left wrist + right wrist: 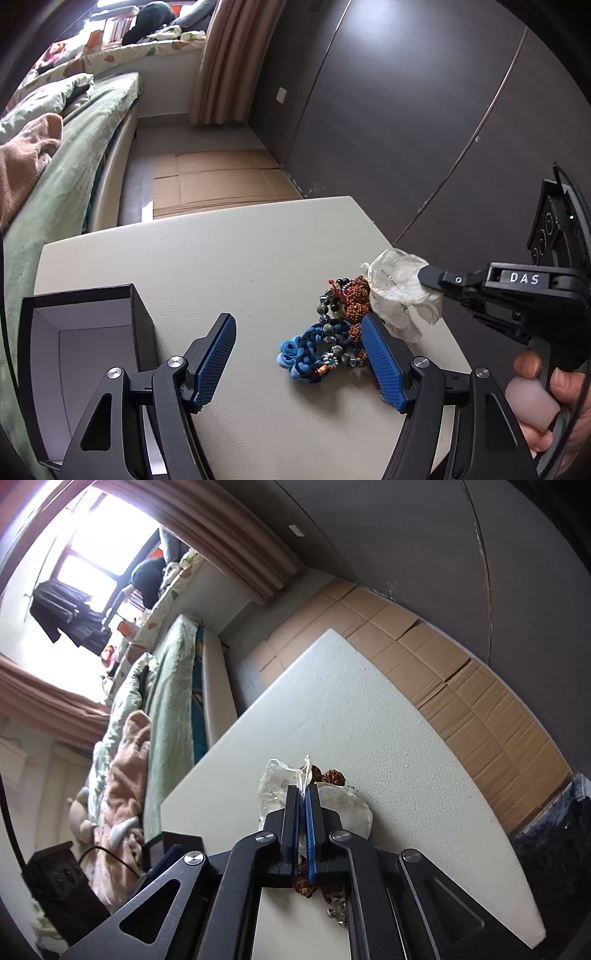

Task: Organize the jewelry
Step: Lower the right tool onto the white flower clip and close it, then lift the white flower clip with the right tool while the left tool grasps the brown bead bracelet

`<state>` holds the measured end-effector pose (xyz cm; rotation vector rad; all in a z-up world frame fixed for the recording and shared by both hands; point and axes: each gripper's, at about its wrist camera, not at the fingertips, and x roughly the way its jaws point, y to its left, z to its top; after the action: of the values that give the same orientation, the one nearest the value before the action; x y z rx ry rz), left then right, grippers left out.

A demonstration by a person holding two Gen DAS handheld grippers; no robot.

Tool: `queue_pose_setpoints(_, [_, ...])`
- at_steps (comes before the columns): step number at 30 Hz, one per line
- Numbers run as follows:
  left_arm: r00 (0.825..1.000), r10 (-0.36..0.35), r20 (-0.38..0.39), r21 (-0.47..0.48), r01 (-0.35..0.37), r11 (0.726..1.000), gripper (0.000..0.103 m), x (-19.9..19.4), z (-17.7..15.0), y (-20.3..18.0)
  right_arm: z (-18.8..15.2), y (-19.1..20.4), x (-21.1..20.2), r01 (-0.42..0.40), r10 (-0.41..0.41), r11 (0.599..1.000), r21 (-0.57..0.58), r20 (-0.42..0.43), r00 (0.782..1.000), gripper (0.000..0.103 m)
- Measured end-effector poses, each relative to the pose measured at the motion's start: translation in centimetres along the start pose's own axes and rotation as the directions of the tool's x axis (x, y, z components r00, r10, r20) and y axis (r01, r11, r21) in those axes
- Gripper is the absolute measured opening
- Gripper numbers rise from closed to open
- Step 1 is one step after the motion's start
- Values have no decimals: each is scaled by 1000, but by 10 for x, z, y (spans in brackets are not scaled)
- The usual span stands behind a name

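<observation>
A tangle of jewelry [332, 332] lies on the white table [221, 258]: blue braided cord, dark and grey beads, brown knobbly seed beads. A crumpled clear plastic pouch [399, 291] rests over its right side. My right gripper [424, 275] reaches in from the right, shut on the edge of that pouch [288, 775]; in the right wrist view its jaws [304, 792] pinch the thin plastic. My left gripper [299, 332] stands open low over the table, its right finger [380, 362] beside the pile and nothing between the pads. An open black box [85, 354] with a white inside sits at the left.
A person's hand [543, 391] holds the right gripper's handle. Flattened cardboard [218, 181] covers the floor beyond the table. A bed with green bedding [74, 147] runs along the left. Dark wardrobe doors [406, 110] stand behind the table on the right.
</observation>
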<state>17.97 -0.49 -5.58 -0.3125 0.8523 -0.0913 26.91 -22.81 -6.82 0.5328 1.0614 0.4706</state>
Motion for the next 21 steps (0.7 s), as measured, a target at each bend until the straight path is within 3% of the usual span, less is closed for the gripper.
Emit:
queue_pose_setpoints(6, [1000,-17,-6,36,18,999,71,6,-7,-18,3,-1,-31,-59,57,998,17,102,993,5])
queue_pose_setpoints(10, [999,-45,-18,43,45,998,71,16,-10,-28,6,-2,-36,-61,57,998,24,121,991,5])
queue_pose_setpoints(14, [998,-50,-33,63,52,997,57,31,-11,-39,9,-8,-34,-54,49,998,44,105,993,5])
queue_pose_setpoints(21, [997,-38,-70,61,42,997,50,52,-15,-41,13,-15,-39,-47,41,998,48,112,993,5])
